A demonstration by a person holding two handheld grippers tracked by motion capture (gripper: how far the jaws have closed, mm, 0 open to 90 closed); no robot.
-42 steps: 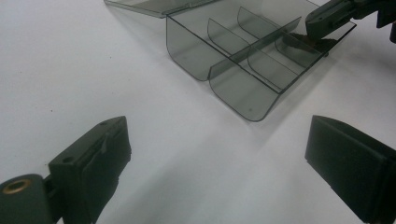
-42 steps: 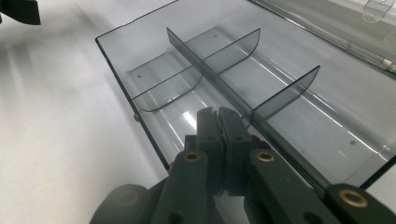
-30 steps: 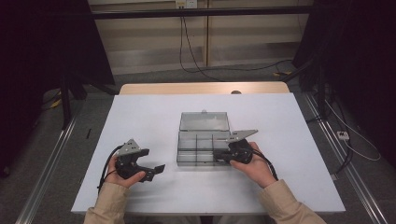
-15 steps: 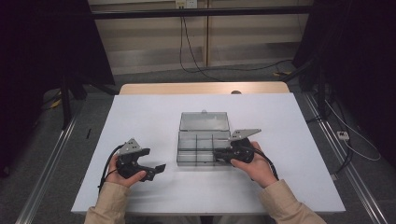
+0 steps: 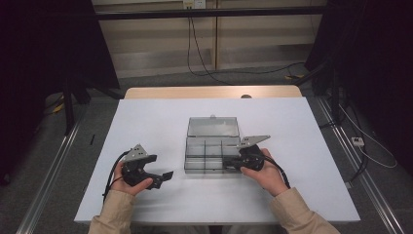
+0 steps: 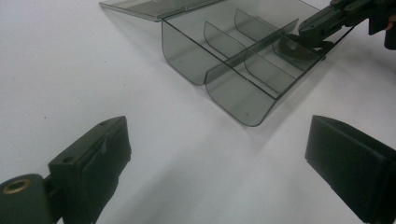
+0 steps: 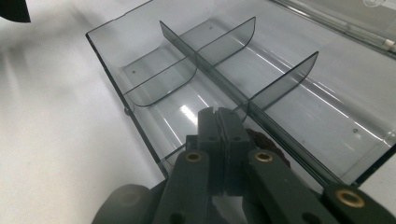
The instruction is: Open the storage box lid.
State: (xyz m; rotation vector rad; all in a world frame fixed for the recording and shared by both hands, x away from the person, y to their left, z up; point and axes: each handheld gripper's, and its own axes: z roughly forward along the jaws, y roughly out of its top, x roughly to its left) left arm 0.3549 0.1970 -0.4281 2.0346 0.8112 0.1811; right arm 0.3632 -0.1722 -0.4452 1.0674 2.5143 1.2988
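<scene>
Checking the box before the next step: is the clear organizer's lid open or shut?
Open. The lid lies folded back flat on the table behind the organizer box, leaving the dividers uncovered.

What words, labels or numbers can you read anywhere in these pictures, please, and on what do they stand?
None: no readable text anywhere.
Box: clear plastic, no label or print.
Left tool, right tool: plain black, no markings.
Table: blank white.

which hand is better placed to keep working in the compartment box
Right. Its tongs are shut, tips down in a near compartment of the clear box. The left tongs are open over bare table, apart from the box.
</scene>
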